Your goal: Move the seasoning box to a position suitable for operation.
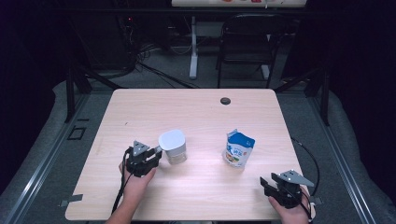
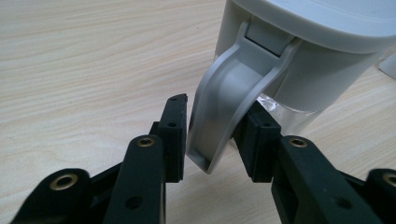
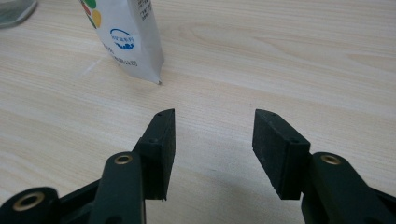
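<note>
Jug (image 1: 173,146): stands upright near the bench's (image 1: 196,112) front-left part, handle (image 2: 229,116) turned toward the person so it can be gripped.
Left hand-held gripper (image 2: 215,133): half open around the handle; right pad seems to touch it, left pad is just beside, so no firm grip yet.
Right hand-held gripper (image 3: 214,154): open and empty, waiting at the front-right corner.
Pouch (image 1: 238,148): upright, right of the jug, untouched.
</note>
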{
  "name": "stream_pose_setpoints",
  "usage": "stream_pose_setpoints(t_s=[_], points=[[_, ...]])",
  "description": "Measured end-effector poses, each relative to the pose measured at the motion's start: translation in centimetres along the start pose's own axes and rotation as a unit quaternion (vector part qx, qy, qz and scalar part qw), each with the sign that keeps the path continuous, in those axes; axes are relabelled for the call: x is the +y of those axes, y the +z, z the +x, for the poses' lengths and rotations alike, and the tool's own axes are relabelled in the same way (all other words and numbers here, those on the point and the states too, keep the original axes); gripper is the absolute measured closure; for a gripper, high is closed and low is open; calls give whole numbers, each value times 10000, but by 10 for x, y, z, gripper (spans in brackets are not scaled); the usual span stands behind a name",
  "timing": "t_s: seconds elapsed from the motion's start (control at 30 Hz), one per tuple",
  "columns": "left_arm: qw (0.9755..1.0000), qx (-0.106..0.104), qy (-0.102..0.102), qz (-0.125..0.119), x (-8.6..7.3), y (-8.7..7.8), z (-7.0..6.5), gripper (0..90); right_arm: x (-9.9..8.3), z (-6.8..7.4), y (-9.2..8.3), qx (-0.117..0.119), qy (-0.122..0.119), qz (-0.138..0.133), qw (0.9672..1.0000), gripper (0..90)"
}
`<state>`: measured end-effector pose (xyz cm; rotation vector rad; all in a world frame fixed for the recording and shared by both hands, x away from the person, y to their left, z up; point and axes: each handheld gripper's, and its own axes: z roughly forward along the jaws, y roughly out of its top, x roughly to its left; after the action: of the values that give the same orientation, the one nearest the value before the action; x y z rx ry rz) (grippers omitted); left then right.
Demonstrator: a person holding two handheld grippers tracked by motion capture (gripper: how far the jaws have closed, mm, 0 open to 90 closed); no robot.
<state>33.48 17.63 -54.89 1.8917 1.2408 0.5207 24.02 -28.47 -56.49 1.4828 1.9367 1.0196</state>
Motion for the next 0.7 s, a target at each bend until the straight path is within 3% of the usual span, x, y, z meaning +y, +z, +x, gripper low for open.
stream_pose_setpoints(t_s=[0.37, 0.7], points=[[9993, 155, 322, 53, 3, 0, -2, 697, 0, -1, 0, 8, 34, -10, 10000, 495], [9987, 142, 480, 73, 2, -2, -2, 703, 0, -2, 0, 5, 51, 13, 10000, 495]])
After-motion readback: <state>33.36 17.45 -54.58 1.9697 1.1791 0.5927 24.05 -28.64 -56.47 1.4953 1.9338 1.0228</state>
